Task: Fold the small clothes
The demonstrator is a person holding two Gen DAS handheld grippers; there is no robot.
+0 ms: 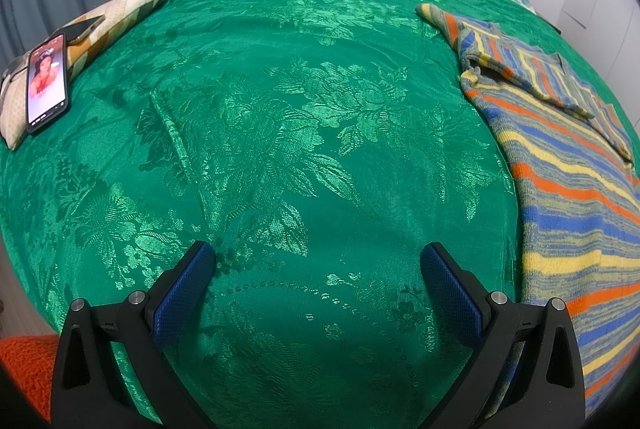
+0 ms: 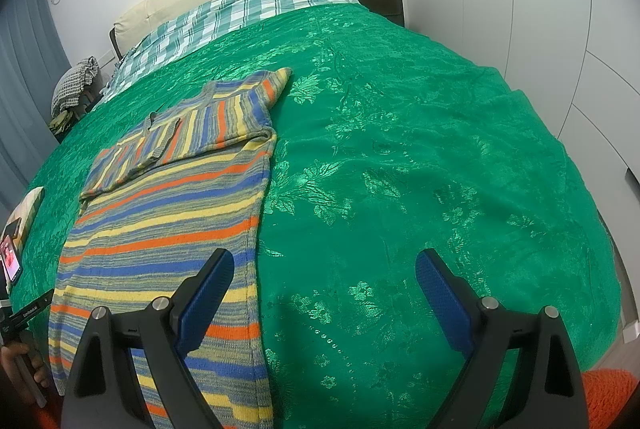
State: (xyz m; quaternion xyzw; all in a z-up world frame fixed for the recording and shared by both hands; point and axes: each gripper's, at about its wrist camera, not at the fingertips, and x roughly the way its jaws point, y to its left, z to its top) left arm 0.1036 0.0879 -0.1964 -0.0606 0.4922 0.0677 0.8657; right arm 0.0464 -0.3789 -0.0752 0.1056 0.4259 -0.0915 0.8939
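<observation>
Both grippers, left (image 1: 318, 261) and right (image 2: 325, 267), jaws apart and empty, poised above striped sweater (image 2: 168, 213) spread flat on bedspread (image 2: 400, 169) for folding.

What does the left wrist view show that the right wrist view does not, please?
Only the left wrist view: the open left gripper and a second phone on the cushion.
Only the right wrist view: the open right gripper, a dark nightstand and white wardrobe doors.
Both: the striped knit sweater, green bedspread and lit phone.
</observation>
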